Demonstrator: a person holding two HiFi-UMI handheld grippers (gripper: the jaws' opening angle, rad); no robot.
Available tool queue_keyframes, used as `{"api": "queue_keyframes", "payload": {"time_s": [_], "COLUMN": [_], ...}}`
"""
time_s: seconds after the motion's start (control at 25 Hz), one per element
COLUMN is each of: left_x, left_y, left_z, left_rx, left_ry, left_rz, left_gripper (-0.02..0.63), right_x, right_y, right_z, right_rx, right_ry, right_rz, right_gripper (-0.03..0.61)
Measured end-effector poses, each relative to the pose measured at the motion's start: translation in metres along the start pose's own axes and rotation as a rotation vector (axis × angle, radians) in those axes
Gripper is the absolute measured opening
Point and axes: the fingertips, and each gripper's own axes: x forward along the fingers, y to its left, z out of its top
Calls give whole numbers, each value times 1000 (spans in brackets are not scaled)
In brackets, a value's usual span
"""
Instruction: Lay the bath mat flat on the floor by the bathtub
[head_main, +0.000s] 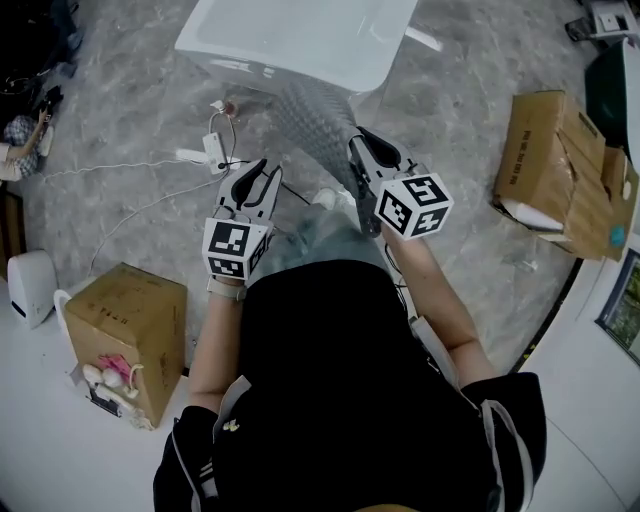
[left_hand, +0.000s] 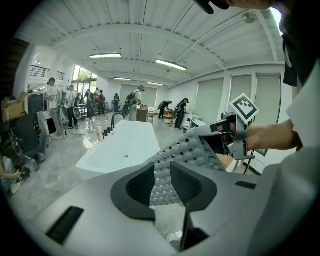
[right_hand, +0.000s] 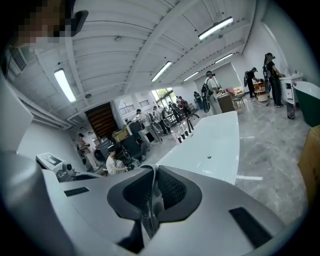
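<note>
Two grippers were in play, and only one had the bath mat (head_main: 312, 128).

Progress: early. The mat was off the ground. It hung from the right gripper (head_main: 362, 150) in front of the white bathtub (head_main: 300, 40), and no part of it lay flat on the floor (head_main: 130, 110). Spreading and lowering it were all left to do.

Right gripper: jaws together, clamped on a thin edge of the mat. The right gripper view showed the sheet pinched between the pads.

Left gripper (head_main: 256, 175): jaws apart with a clear gap and nothing pressed between the pads. Its own view showed the mat beyond the gap and near it, but not gripped. My reading was that a second corner hold would be needed before the mat could be laid out level (judgement only).

Materials:
- The mat was grey, flexible and rubbery-looking. Its surface was a grid of rounded bumps and small holes, and it draped in a soft curve.
- The tub was glossy, hard and rectangular with rounded rims.
- The floor was polished grey stone with a marbled pattern, probably slick.
- A cardboard box (head_main: 125, 320) sat to the person's left, and white cables (head_main: 150, 180) trailed across the floor near the tub, close to the likely landing spot.
</note>
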Motion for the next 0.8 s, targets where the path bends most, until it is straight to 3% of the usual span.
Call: {"api": "queue_keyframes", "payload": {"time_s": [0.24,0.48,0.64,0.8], "left_x": [28,49,55,54], "left_y": [-9,-14,-16,7], "left_z": [-6,-17,-18,-28], "left_rx": [-37,-45,4,17], "left_ry": [19,36,43,69], "left_rz": [-159,-316,-408,-438], "left_gripper": [210,323,341,345], "right_x": [15,35,50,69], "right_y": [8,18,31,50], "right_z": [7,6,-2,-11], "right_rx": [107,194,218,255], "right_ry": [-31,-49,-44,-47], "right_rz": [8,-47,-103,-152], "right_gripper": [43,46,48,49]}}
